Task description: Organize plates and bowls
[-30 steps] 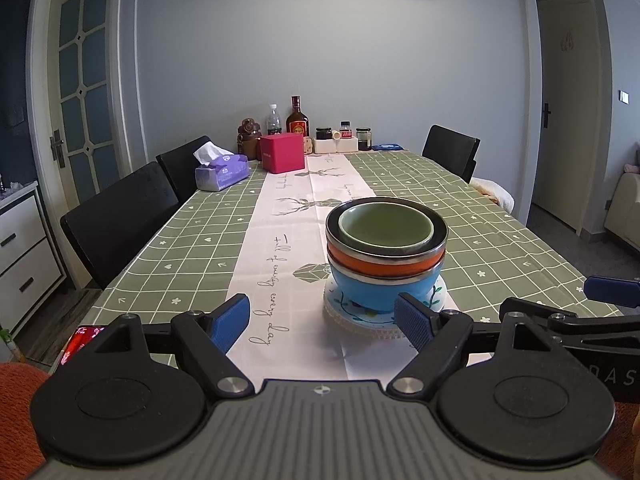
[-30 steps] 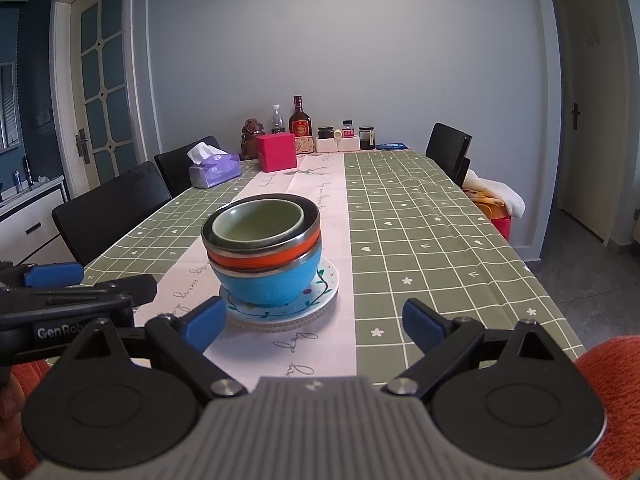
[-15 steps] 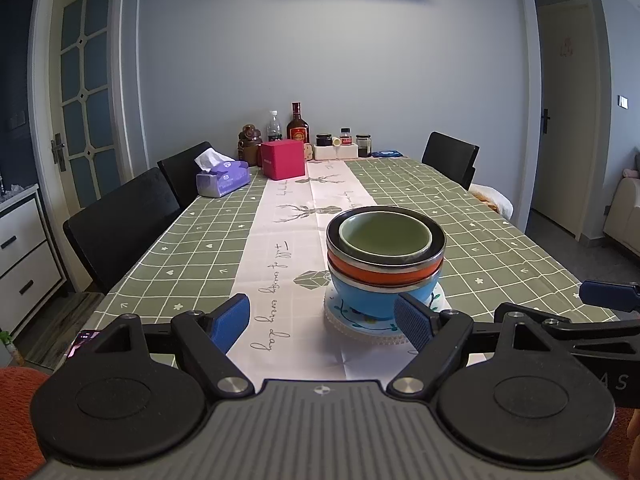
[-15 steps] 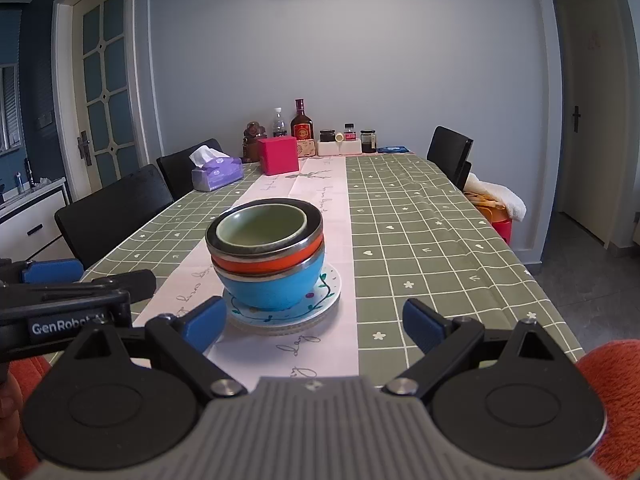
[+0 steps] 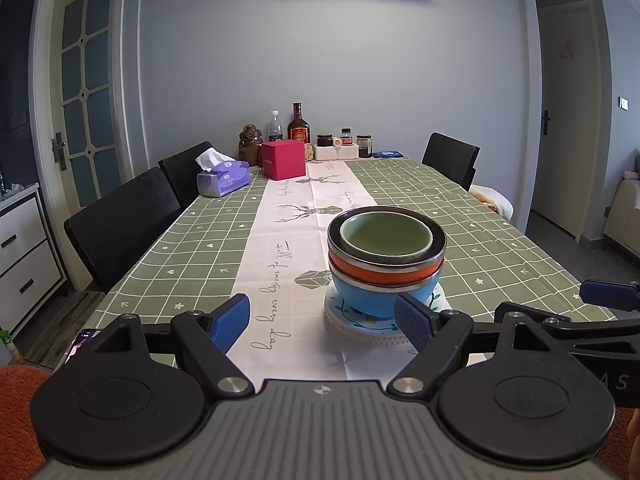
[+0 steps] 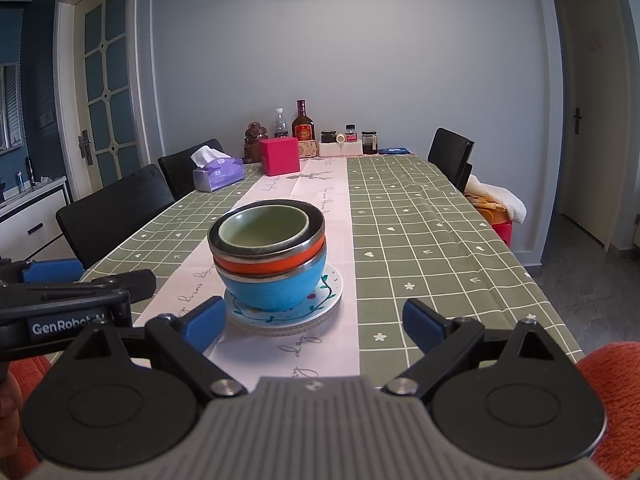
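Left hand-held gripper (image 5: 322, 322): fingers spread wide, holding nothing, held low at the near end of the counter (image 5: 192, 248). Its right fingertip (image 5: 412, 326) overlaps the plates in this view; contact cannot be judged. Right hand-held gripper (image 6: 314, 322): fingers likewise spread and empty, the stack standing beyond and slightly left of its centre line. Each gripper shows at the edge of the other's view, so the two lie side by side.

Bowl stack, on the pale runner (image 5: 292, 232) just ahead of both grippers: blue bowl (image 6: 276, 288) at the bottom, orange bowl (image 6: 268, 262) nested in it, a steel-rimmed dark bowl (image 6: 316, 226) above, and a green bowl (image 6: 264, 228) innermost. The stack rests on white floral plates (image 6: 326, 292).

Far end of the counter: tissue box (image 5: 224, 178), pink box (image 5: 283, 159), bottles (image 5: 299, 128) and jars (image 5: 364, 145). Black chairs (image 5: 120, 220) line both sides.
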